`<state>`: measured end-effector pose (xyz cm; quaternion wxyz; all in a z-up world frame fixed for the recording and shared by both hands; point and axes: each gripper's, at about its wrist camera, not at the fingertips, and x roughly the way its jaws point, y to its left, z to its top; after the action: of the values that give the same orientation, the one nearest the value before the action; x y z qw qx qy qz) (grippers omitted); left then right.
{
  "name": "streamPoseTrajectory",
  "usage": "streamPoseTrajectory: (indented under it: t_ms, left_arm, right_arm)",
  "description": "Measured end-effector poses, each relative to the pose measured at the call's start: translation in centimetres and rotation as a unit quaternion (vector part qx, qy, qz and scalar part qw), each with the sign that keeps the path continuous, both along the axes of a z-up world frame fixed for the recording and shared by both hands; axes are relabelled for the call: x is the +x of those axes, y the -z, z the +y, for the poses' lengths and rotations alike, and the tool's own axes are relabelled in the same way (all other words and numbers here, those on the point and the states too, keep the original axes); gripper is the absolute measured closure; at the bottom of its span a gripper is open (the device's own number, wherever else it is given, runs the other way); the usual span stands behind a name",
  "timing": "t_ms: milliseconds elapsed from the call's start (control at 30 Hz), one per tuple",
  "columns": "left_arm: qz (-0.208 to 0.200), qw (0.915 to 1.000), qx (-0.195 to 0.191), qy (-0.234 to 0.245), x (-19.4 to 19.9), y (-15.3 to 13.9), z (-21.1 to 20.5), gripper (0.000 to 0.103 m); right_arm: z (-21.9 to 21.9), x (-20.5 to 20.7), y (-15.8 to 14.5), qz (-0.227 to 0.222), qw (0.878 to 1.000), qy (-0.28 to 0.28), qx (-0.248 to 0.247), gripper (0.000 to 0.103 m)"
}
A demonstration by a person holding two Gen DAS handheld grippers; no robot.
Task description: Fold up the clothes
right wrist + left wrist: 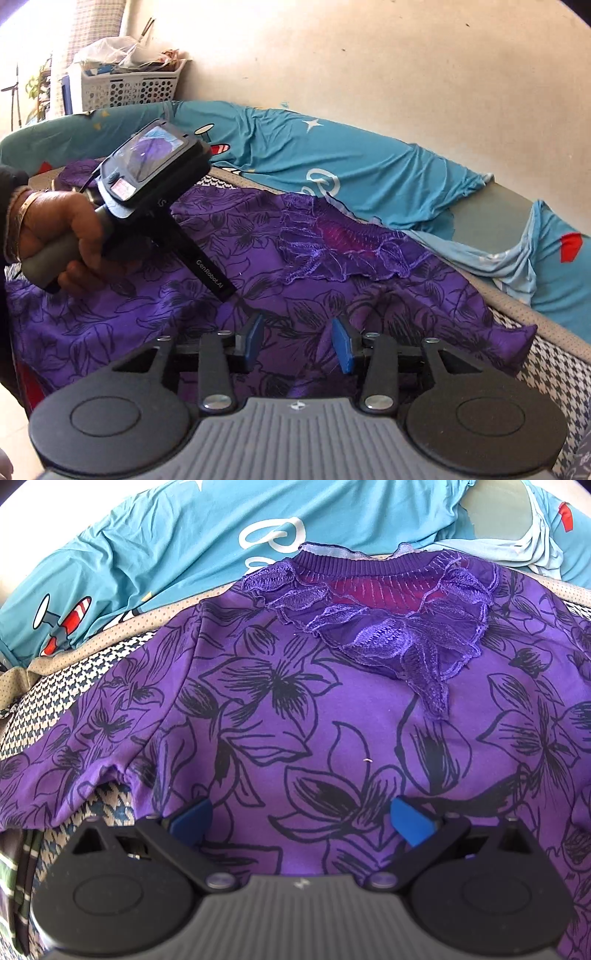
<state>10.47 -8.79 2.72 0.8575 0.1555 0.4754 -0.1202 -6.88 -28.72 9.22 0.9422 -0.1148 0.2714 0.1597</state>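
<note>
A purple top (332,720) with black flower outlines lies spread face up on the bed, its lace collar (388,627) toward the far side. My left gripper (301,821) hovers over the lower chest of the top, open, with only flat fabric under its blue pads (410,823). In the right wrist view the same top (147,314) fills the middle, one sleeve (509,343) reaching right. My right gripper (298,339) is open just above the cloth, holding nothing. A hand (62,229) grips the left gripper's handle at the left.
A teal cartoon-print sheet (184,535) lies bunched along the far side against the wall (369,74). The houndstooth mattress cover (546,369) shows at the bed's edge on the right. A white laundry basket (125,85) of clutter stands at the back left.
</note>
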Motion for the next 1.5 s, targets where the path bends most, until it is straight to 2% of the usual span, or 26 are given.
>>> streamPoseTrajectory:
  t_ms: [100, 233, 467, 600, 700, 967, 1100, 1267, 1333, 1400, 1500]
  left_arm:
    - [0.000, 1.0000, 0.000, 0.000, 0.0, 0.1, 0.0, 0.000]
    - [-0.002, 1.0000, 0.003, 0.002, -0.2, 0.1, -0.1, 0.000]
    - [-0.003, 1.0000, 0.002, 0.002, -0.1, 0.1, -0.1, 0.000]
    - [-0.003, 1.0000, 0.002, 0.003, -0.1, 0.1, -0.1, 0.000]
    - [-0.002, 1.0000, 0.000, 0.004, 0.0, 0.1, -0.1, 0.000]
    - [0.001, 1.0000, -0.004, 0.005, 0.1, 0.2, 0.1, 0.000]
    - [0.002, 1.0000, -0.006, 0.006, 0.1, 0.2, 0.2, 0.000]
    - [0.003, 0.9999, -0.007, 0.007, 0.1, 0.2, 0.3, 0.000]
    - [0.003, 0.9999, -0.007, 0.007, 0.1, 0.2, 0.3, 0.000]
    - [0.003, 0.9999, -0.007, 0.007, 0.1, 0.2, 0.3, 0.000]
    - [0.003, 0.9999, -0.006, 0.008, 0.1, 0.2, 0.3, 0.000]
  right_arm:
    - [-2.1, 0.0, -0.6, 0.007, 0.998, 0.040, 0.049, 0.057]
    - [-5.0, 0.3, -0.8, 0.020, 0.989, 0.101, 0.103, 0.057]
    - [-7.4, 2.6, 1.1, 0.078, 0.969, 0.187, 0.144, 0.057]
    - [-8.2, 3.8, 2.3, 0.104, 0.953, 0.212, 0.187, 0.057]
    - [-8.0, 4.7, 3.1, 0.119, 0.946, 0.214, 0.211, 0.057]
    - [-6.9, 6.9, 5.8, 0.158, 0.929, 0.236, 0.236, 0.055]
    - [-7.0, 7.5, 6.7, 0.156, 0.913, 0.248, 0.285, 0.050]
    - [-6.9, 7.8, 7.0, 0.157, 0.897, 0.244, 0.333, 0.050]
    - [-6.6, 7.9, 7.0, 0.154, 0.899, 0.243, 0.329, 0.059]
    - [-6.2, 8.0, 7.0, 0.150, 0.905, 0.245, 0.314, 0.081]
    - [-6.2, 7.9, 6.8, 0.142, 0.908, 0.249, 0.307, 0.097]
